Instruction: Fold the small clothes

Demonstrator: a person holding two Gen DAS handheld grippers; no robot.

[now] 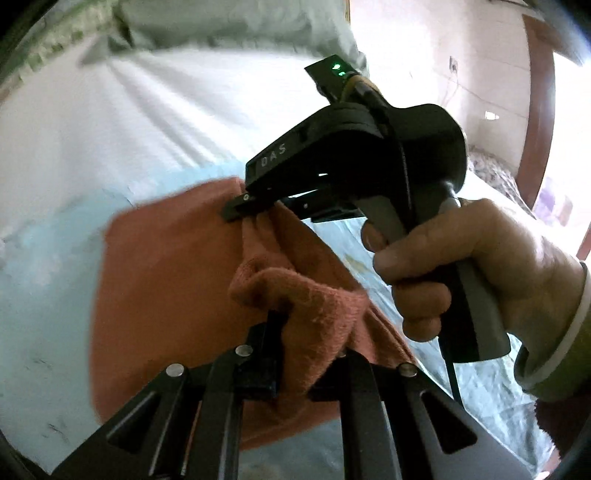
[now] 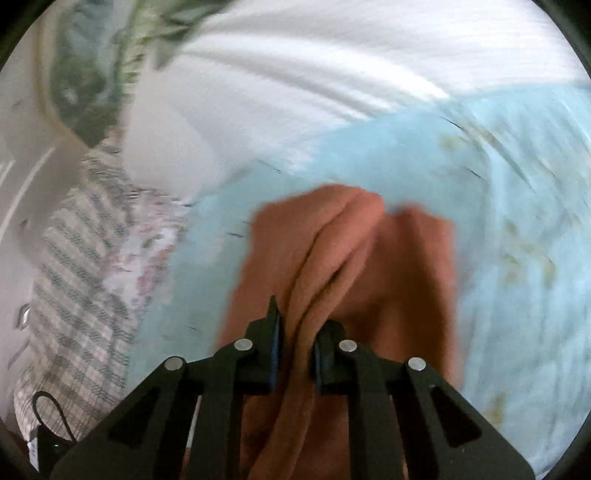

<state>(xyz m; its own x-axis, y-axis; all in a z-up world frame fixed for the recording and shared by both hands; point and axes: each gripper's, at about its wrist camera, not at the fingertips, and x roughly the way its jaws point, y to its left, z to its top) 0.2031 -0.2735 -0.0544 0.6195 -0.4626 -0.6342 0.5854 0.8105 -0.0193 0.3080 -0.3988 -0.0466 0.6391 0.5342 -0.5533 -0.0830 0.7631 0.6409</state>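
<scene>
A small orange knit garment (image 1: 170, 280) hangs lifted above a light blue sheet (image 1: 48, 258). My left gripper (image 1: 295, 347) is shut on a bunched edge of it. My right gripper (image 1: 255, 208), held by a hand (image 1: 476, 266), is shut on another edge of the same garment further away. In the right wrist view, the garment (image 2: 369, 258) runs in folds between the shut fingers of my right gripper (image 2: 297, 343) and drapes down over the blue sheet (image 2: 517, 221). Both views are blurred by motion.
White bedding (image 1: 147, 110) lies beyond the blue sheet, with a green pillow (image 1: 221, 22) at the top. A checked and floral cloth (image 2: 81, 280) lies at the left in the right wrist view. A wall and wooden door frame (image 1: 539, 110) stand at the right.
</scene>
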